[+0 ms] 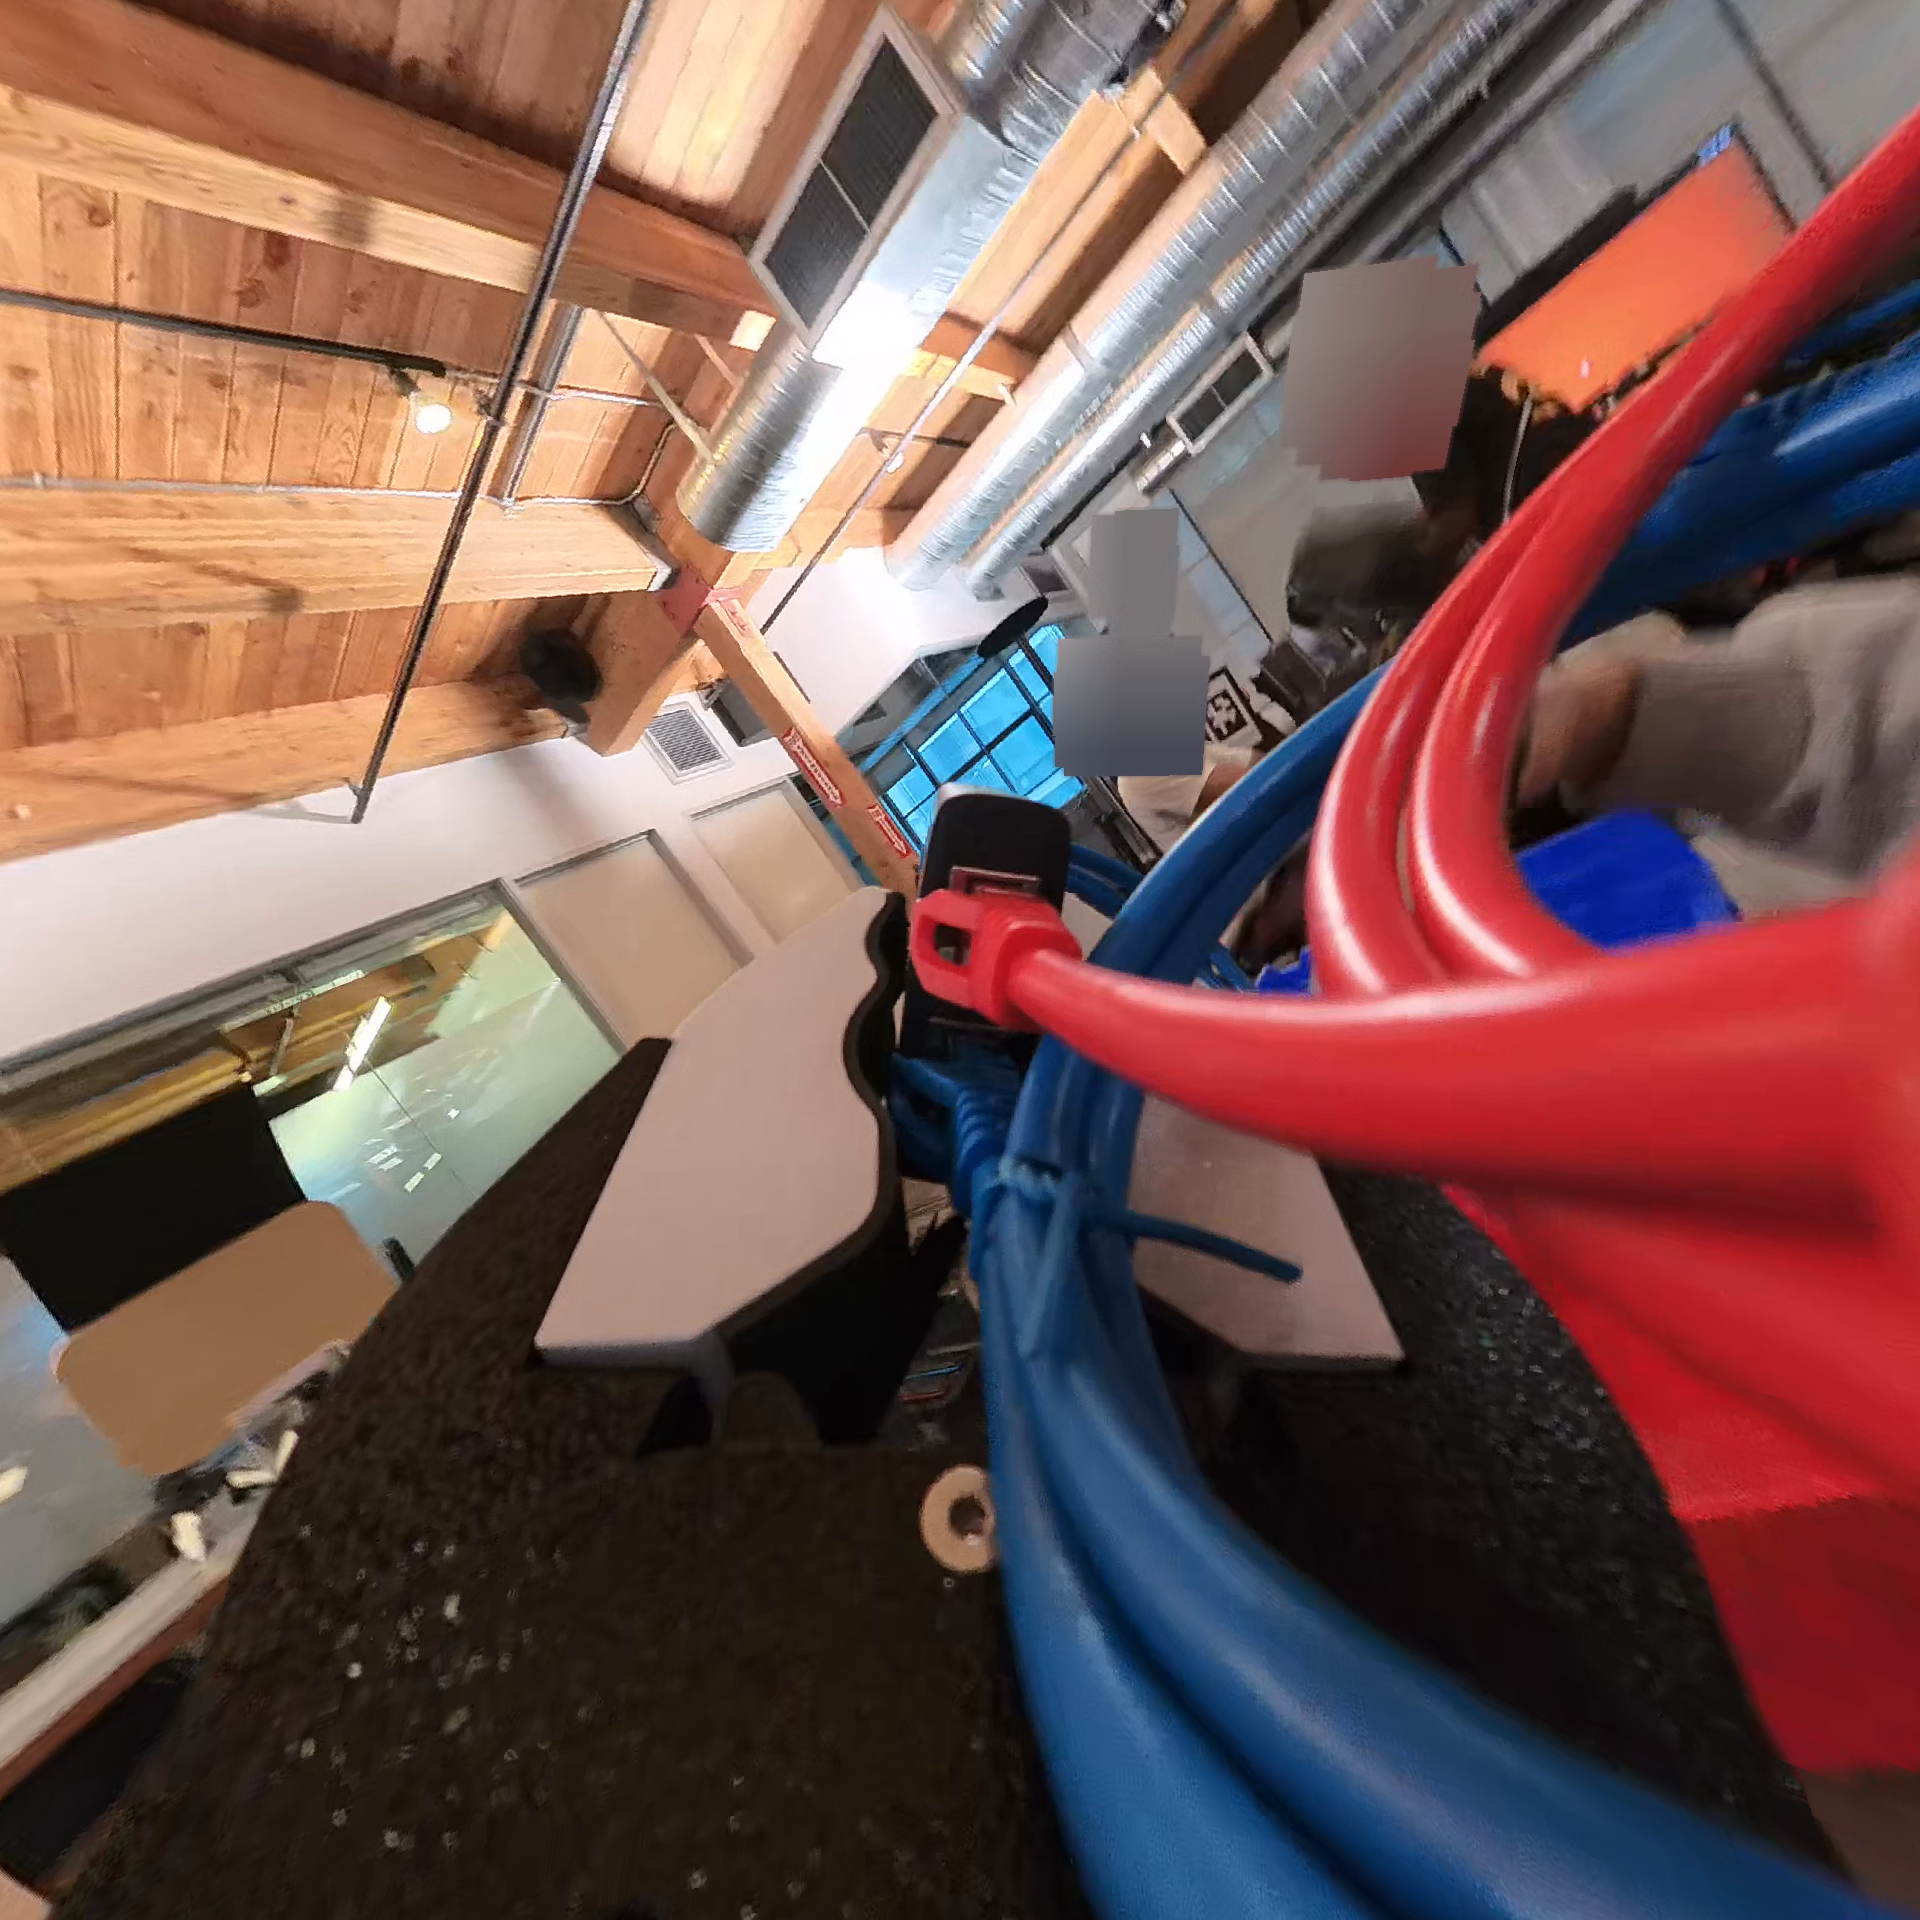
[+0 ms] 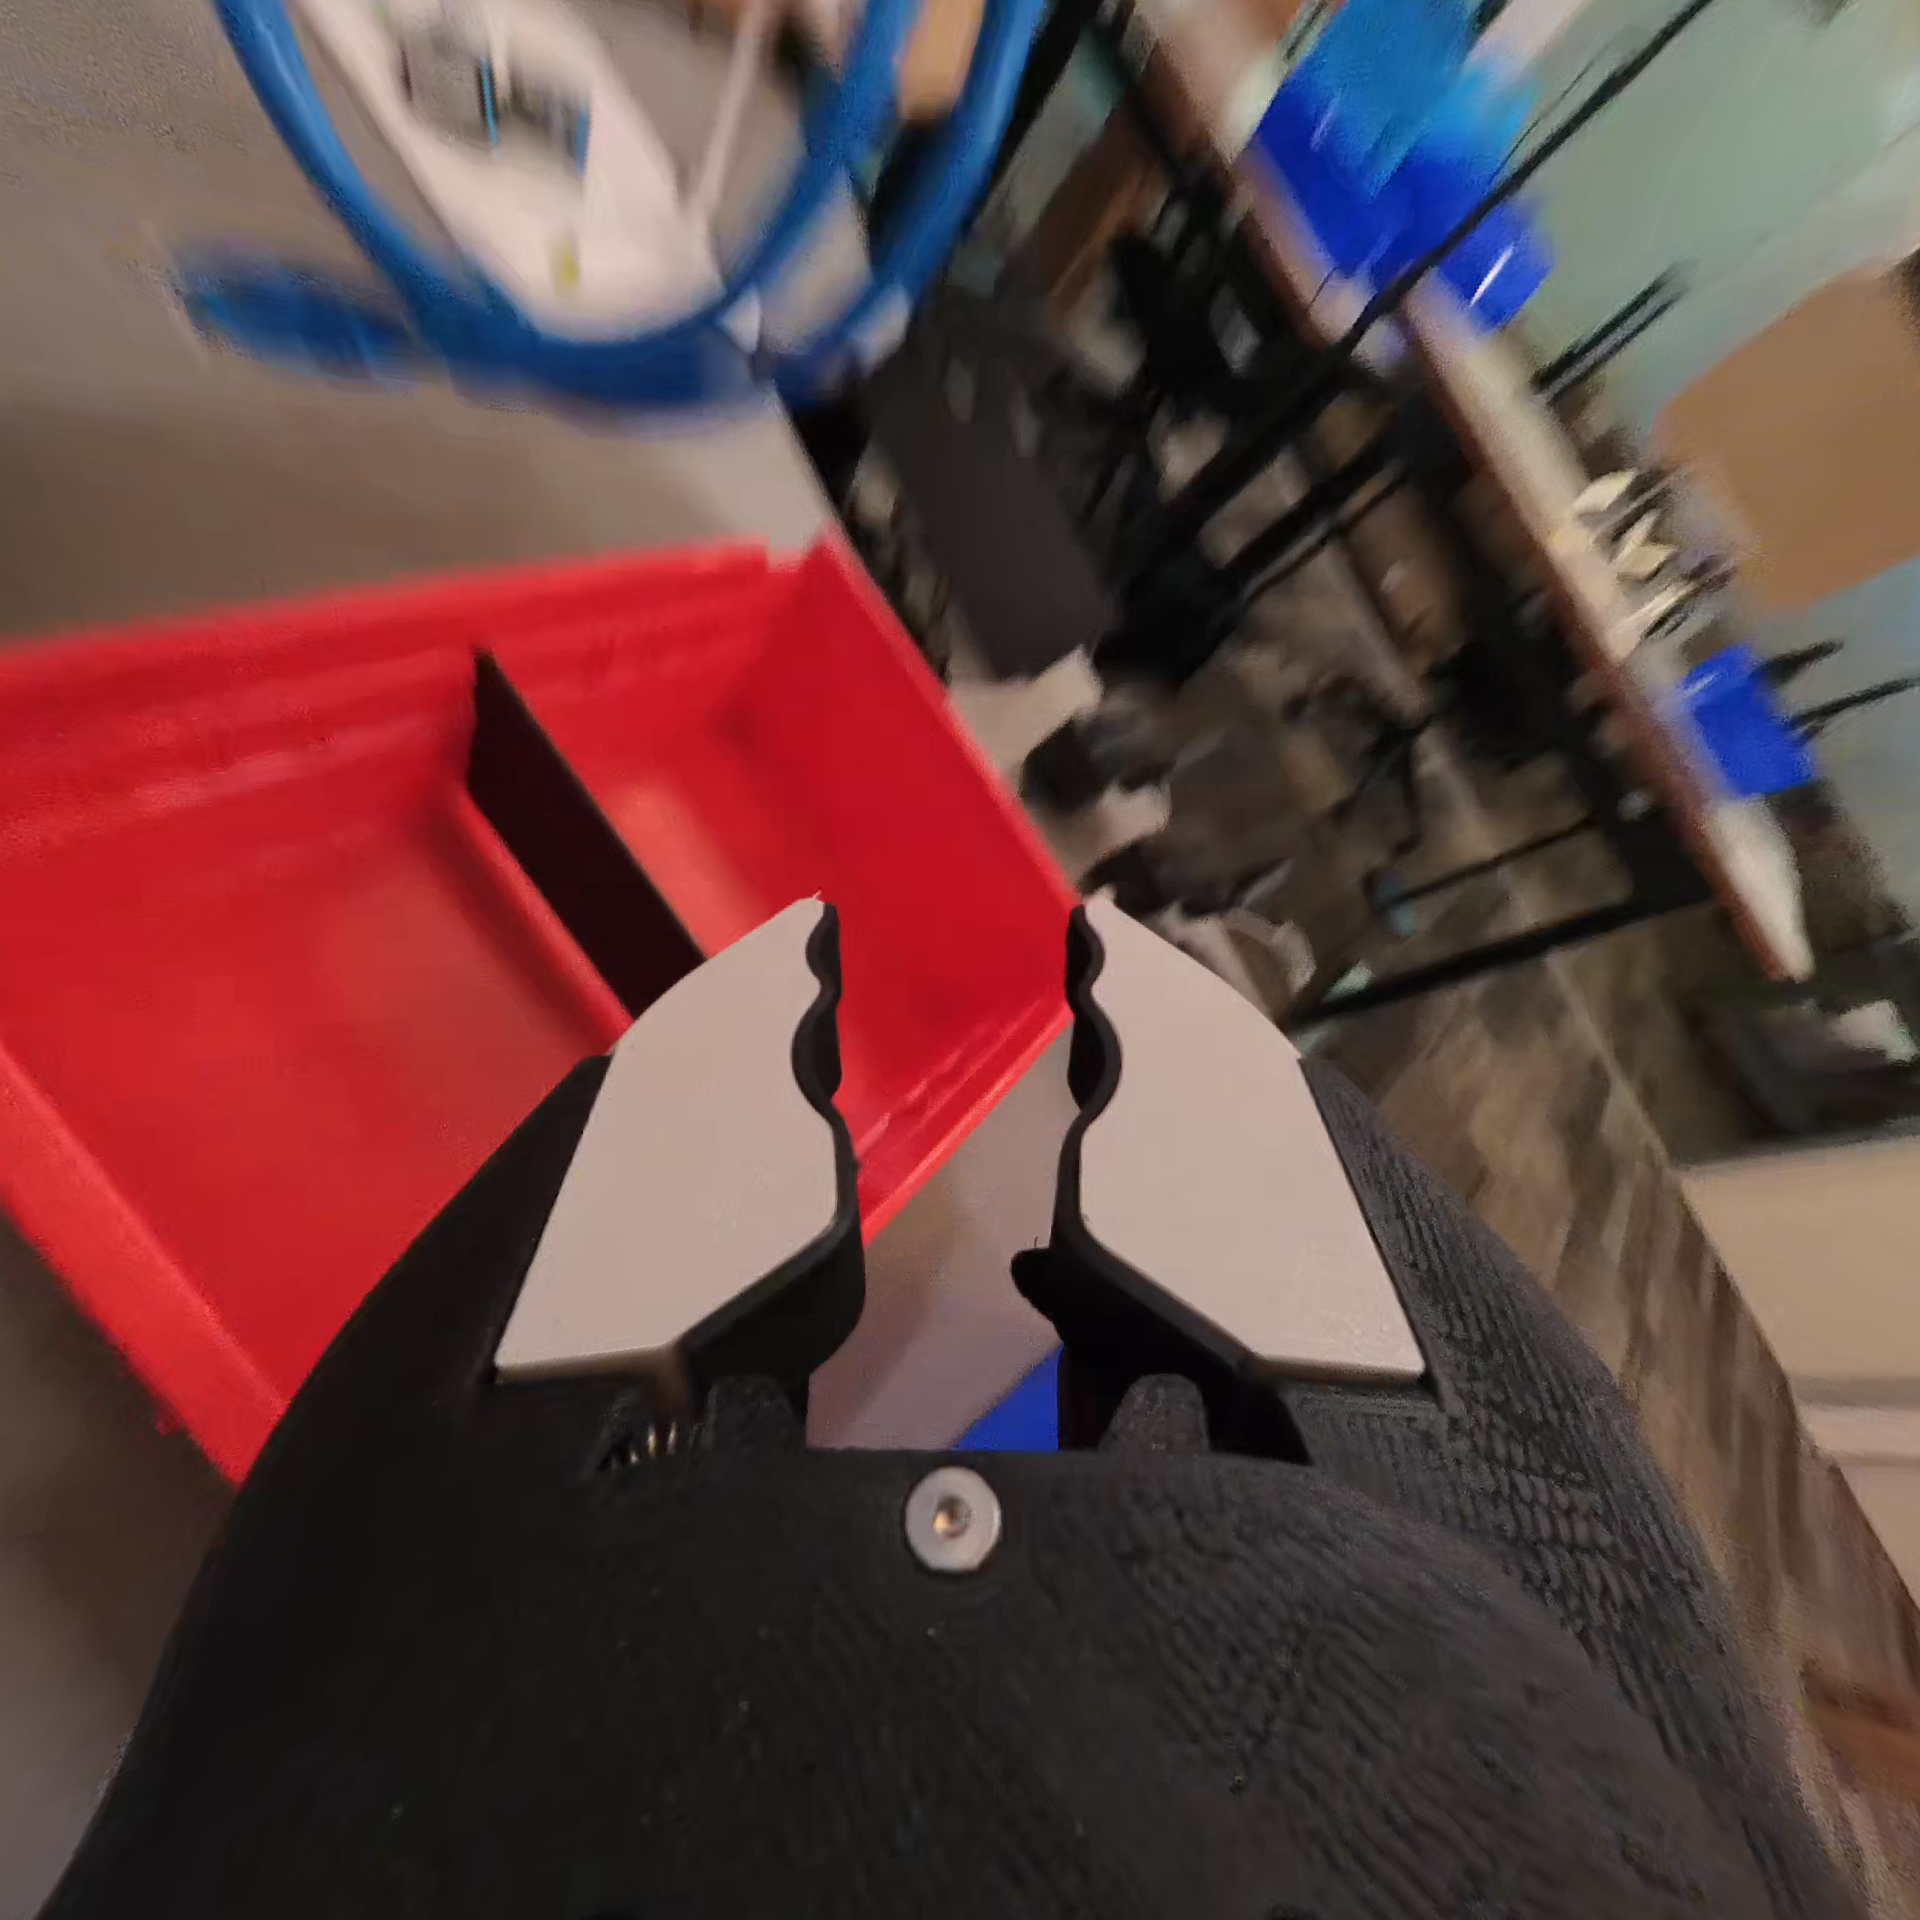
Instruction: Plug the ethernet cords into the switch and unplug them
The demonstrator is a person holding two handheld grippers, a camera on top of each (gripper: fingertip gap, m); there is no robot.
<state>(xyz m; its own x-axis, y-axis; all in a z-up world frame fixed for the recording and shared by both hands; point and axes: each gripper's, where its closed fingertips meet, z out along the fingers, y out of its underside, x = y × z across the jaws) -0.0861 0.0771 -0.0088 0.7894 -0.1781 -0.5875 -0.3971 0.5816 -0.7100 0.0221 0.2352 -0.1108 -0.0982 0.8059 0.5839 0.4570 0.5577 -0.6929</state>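
Gripping a bundle of blue cables (image 1: 1049,1351) between its fingers, the left claw (image 1: 997,1049) is pointing up toward a wooden ceiling (image 1: 260,312) and metal ducts (image 1: 1091,343). A red cable (image 1: 1351,1049) with a red plug (image 1: 961,945) is crossing the claw's tips, looping off to the right; whether it is pinched too cannot be told. The right claw (image 2: 948,1023) is hovering narrowly parted and holding nothing above a red bin (image 2: 312,935) with a black divider (image 2: 566,842), sitting on a grey desk (image 2: 312,468). Blurred blue cable (image 2: 499,301) is lying beyond the bin.
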